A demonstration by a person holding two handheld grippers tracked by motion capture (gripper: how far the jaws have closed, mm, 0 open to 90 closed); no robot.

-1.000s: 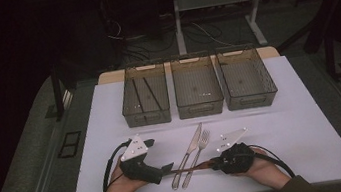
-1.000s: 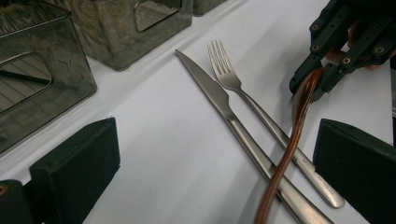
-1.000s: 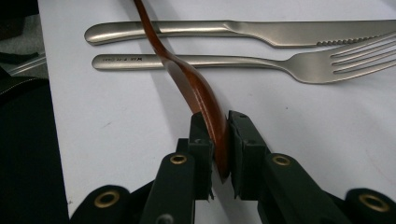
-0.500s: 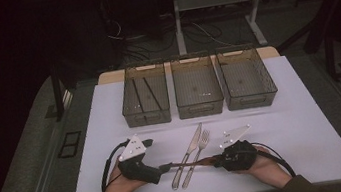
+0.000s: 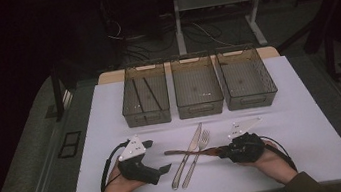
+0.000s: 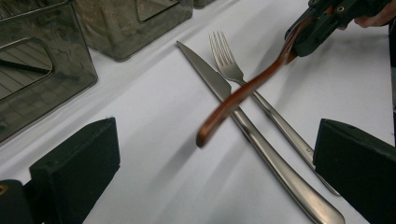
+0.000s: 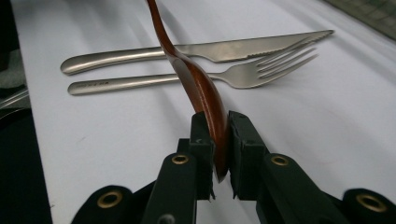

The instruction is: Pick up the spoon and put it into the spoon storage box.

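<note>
Our right gripper squeezes brown wooden spoon by one end. Spoon lifted off white table, sticking out above knife and fork. Our left gripper rests near knife, jaws wide apart, nothing between them. We see three bins farther back.

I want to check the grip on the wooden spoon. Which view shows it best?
The right gripper view: the right gripper pinches the wooden spoon up close. The left gripper view shows its free end raised above the knife; the high view shows it small.
</note>
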